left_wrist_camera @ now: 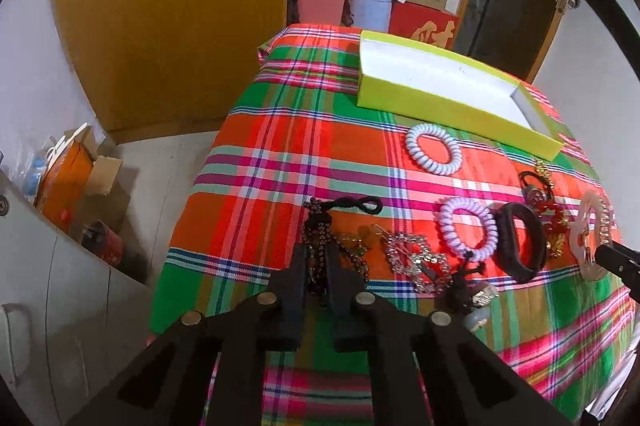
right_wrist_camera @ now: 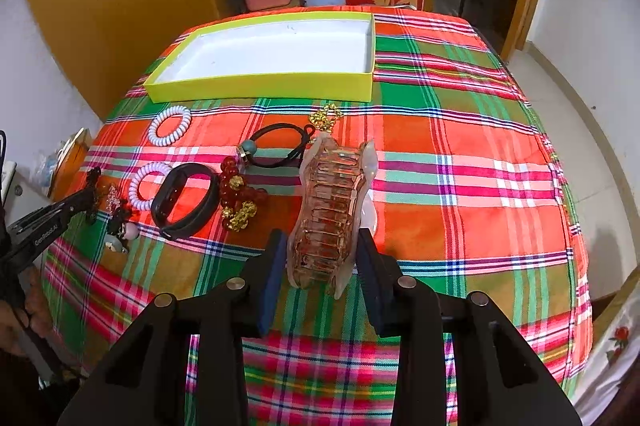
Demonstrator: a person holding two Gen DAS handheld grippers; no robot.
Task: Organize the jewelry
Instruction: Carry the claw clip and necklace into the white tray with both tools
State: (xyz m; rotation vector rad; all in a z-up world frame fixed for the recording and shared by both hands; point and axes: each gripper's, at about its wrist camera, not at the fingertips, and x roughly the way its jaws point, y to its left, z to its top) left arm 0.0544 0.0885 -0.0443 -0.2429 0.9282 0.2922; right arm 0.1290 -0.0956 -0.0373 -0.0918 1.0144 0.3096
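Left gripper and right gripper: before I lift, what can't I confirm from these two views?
- Left gripper: its fingers hide most of the dark beaded piece, so the bite is unclear in the left wrist view.
- Right gripper: the translucent hair claw blocks the pad faces in the right wrist view, so contact is unclear.
- Yellow box: its near wall hides the front floor strip.
- Small charms: too small to identify.
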